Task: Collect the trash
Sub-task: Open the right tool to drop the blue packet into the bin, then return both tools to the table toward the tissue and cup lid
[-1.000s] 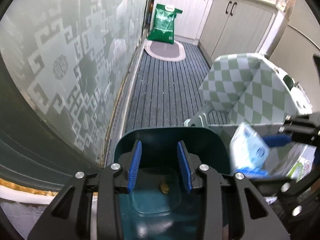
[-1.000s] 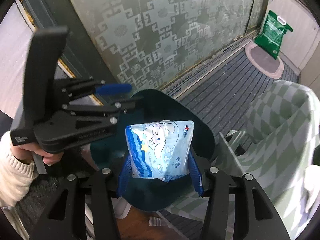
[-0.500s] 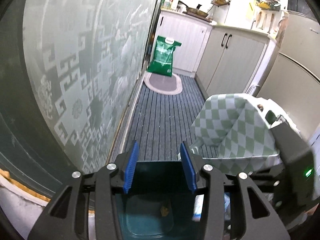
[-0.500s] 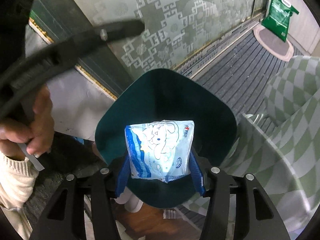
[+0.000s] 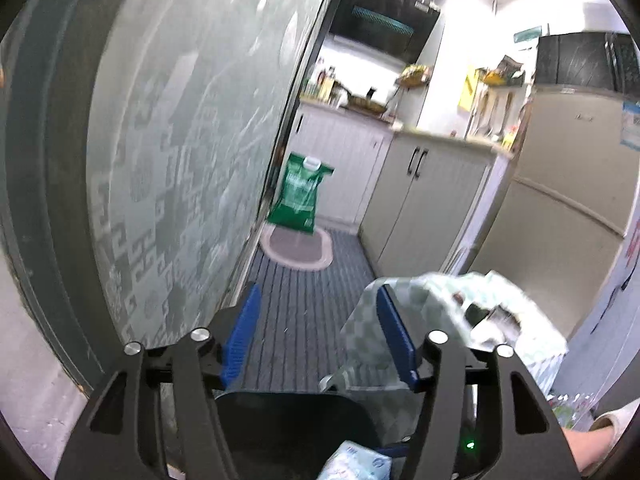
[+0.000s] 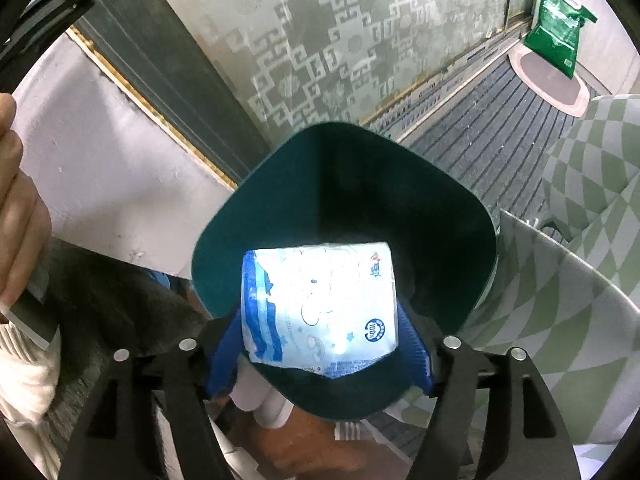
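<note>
A light blue tissue packet (image 6: 320,304) with a cartoon print sits between the blue pads of my right gripper (image 6: 320,340), right over the mouth of a dark teal trash bin (image 6: 400,184). The jaws look spread wider than the packet, so I cannot tell whether they grip it. My left gripper (image 5: 318,336) is open and empty, raised above the bin (image 5: 296,420) and pointing down the kitchen aisle. The packet's edge (image 5: 356,464) shows at the bottom of the left wrist view.
A frosted patterned glass door (image 5: 180,160) runs along the left. A chair with a green checked cover (image 6: 592,208) stands right of the bin. A green bag (image 5: 300,196) and an oval mat (image 5: 298,248) lie at the aisle's far end, by white cabinets (image 5: 432,208).
My left gripper has lifted up and away from the bin and opened wider. My right gripper has moved the packet down over the bin's mouth and its jaws have spread.
</note>
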Demonstrator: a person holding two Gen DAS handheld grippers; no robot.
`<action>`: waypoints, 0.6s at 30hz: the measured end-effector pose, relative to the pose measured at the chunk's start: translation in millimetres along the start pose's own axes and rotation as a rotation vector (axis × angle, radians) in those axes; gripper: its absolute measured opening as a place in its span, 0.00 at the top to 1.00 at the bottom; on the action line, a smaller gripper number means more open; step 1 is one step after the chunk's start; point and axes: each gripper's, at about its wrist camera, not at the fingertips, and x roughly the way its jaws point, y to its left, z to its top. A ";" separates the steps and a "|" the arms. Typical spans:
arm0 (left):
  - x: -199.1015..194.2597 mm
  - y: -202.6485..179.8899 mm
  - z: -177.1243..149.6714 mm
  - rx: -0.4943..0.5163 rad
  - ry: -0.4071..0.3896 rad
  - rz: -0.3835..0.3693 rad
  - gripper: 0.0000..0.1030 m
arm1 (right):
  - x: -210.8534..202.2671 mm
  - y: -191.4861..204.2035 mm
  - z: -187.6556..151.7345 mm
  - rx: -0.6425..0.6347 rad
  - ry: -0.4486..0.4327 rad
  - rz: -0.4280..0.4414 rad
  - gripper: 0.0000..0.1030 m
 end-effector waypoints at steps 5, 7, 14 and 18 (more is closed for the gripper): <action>-8.3 -16.3 6.2 0.026 -0.052 -0.021 0.31 | -10.3 0.7 0.0 -0.002 -0.040 0.012 0.27; -9.0 -20.8 7.6 0.032 -0.062 -0.027 0.30 | -19.8 0.5 -0.4 -0.003 -0.068 0.017 0.27; -7.9 -28.9 11.1 0.028 -0.092 -0.045 0.28 | -57.7 -3.1 2.6 0.007 -0.191 0.031 0.27; -9.3 -33.7 12.5 0.020 -0.115 -0.056 0.27 | -89.0 -6.4 0.8 0.012 -0.286 0.039 0.27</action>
